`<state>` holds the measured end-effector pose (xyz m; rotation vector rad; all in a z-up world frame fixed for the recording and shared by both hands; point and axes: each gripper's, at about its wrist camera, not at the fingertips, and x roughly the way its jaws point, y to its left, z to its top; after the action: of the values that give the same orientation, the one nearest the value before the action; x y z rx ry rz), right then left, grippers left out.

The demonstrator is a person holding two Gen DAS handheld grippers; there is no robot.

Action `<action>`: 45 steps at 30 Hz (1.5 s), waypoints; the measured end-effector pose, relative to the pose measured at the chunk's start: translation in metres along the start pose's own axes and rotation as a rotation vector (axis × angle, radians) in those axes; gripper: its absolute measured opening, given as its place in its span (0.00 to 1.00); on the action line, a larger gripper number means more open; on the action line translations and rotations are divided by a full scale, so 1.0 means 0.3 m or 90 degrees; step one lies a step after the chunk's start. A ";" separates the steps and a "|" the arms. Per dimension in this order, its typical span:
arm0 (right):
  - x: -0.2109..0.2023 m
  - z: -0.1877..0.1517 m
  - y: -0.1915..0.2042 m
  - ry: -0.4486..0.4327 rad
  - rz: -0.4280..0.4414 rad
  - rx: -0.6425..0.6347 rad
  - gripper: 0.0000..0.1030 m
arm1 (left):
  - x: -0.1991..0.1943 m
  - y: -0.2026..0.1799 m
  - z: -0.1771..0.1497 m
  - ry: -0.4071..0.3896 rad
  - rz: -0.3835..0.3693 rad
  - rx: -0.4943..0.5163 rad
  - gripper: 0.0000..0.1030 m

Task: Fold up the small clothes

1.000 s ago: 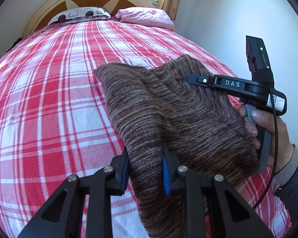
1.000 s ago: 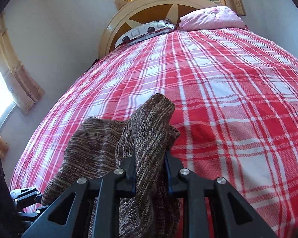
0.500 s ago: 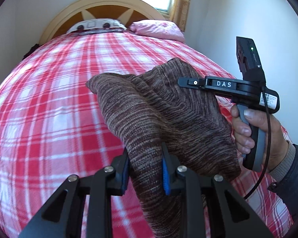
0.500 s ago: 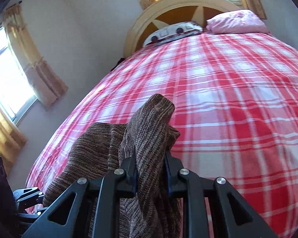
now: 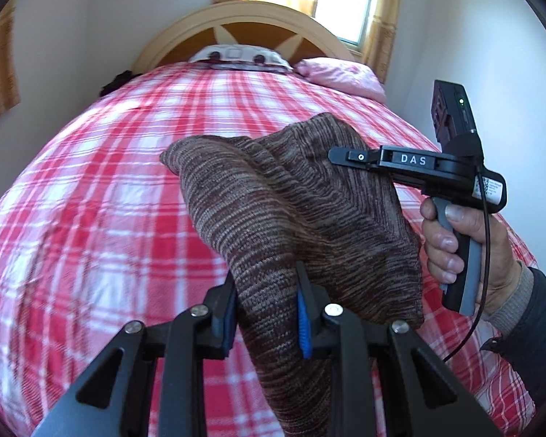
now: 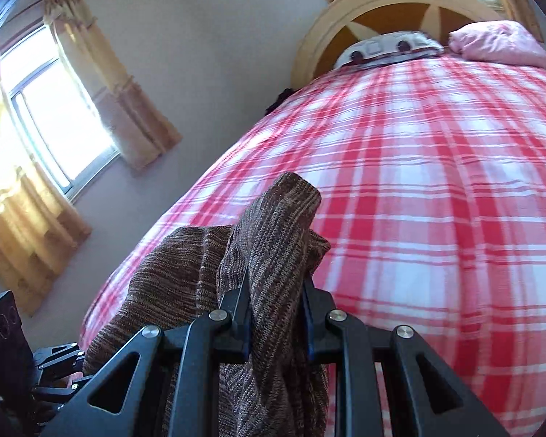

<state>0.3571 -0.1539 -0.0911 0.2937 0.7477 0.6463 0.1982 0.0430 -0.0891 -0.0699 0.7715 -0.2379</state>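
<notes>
- The brown knitted garment (image 5: 291, 211) hangs in the air above the bed (image 5: 91, 218), gripped at two separate spots, so that its own weight can pull the loose cloth down and straighten it, as I judge.
- The left claw (image 5: 265, 313) is clenched on one bunched edge of the garment; the knit fills the gap between its blue-lined pads, and more cloth drops below them out of the picture.
- The right claw (image 6: 276, 313) is likewise clamped on a thick gather of the same knit (image 6: 273, 255), with a rounded end standing up above its tips.
- In the left wrist view the right claw shows from the side, held by a hand (image 5: 466, 247) wrapped round its grey handle; its fingers reach in behind the cloth, so the grip itself is hidden there.
- The two claws sit near each other but apart, and the stretch of knit between them sags in soft folds rather than lying taut.
- Holding by two points looks meant to keep an edge under control, ready to lay the garment flat on the red and white checked bedcover (image 6: 418, 218).
- The bedcover below is bare and smooth, which gives room to spread the piece before any fold.
- Pillows (image 5: 342, 76) lie by the headboard (image 5: 244, 22), well away from the garment.
- Folding proper seems not yet begun: no clean crease shows.
</notes>
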 end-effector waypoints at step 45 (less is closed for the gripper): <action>0.388 -0.136 0.209 0.164 -0.012 -0.056 0.25 | -0.027 0.352 -0.284 0.044 0.060 -0.127 0.39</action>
<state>0.3653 -0.0303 -0.1529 0.1228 0.9641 0.7049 0.1531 0.1496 -0.1605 -0.2145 0.8633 -0.0735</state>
